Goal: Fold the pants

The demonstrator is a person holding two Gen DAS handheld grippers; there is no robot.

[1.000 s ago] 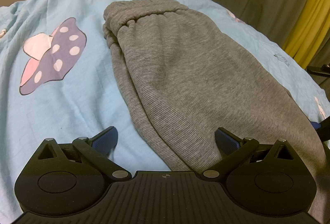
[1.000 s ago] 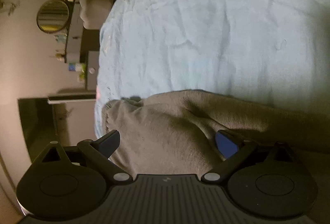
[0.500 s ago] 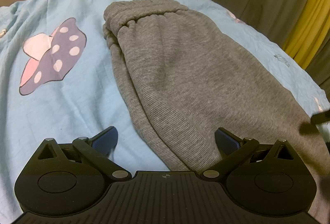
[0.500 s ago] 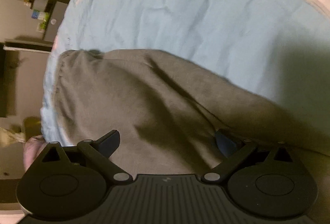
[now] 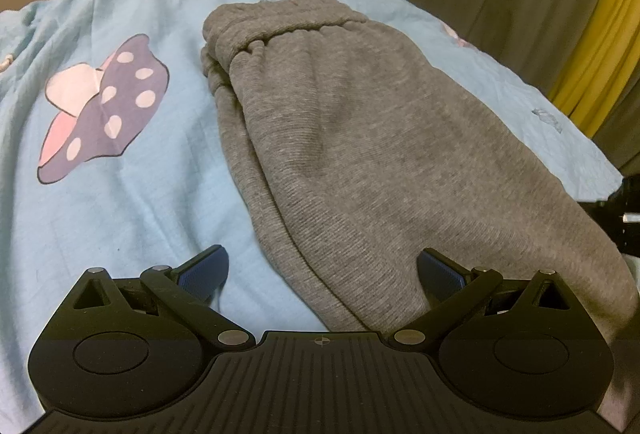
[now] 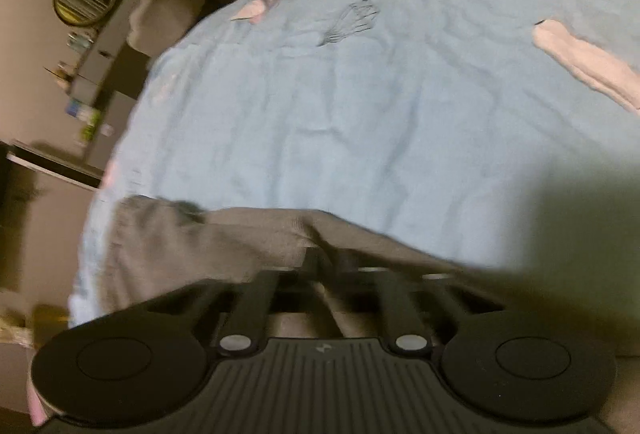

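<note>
On the far left of the bed, over the pale blue sheet, the left hand-held gripper hangs with its blue fingers spread wide, gripping nothing; one finger stands over bare sheet and the other over the near end of the pants. It looks parked there, ready to take that near edge once a fold begins. The grey pants lie lengthwise down the middle of the bed, already doubled leg over leg, waistband at the far end. Further right, the right hand-held gripper has just snapped closed, and its narrow jaws appear to pinch a ridge of the grey cloth at the pants' right edge, probably to lift that side for the next fold.
</note>
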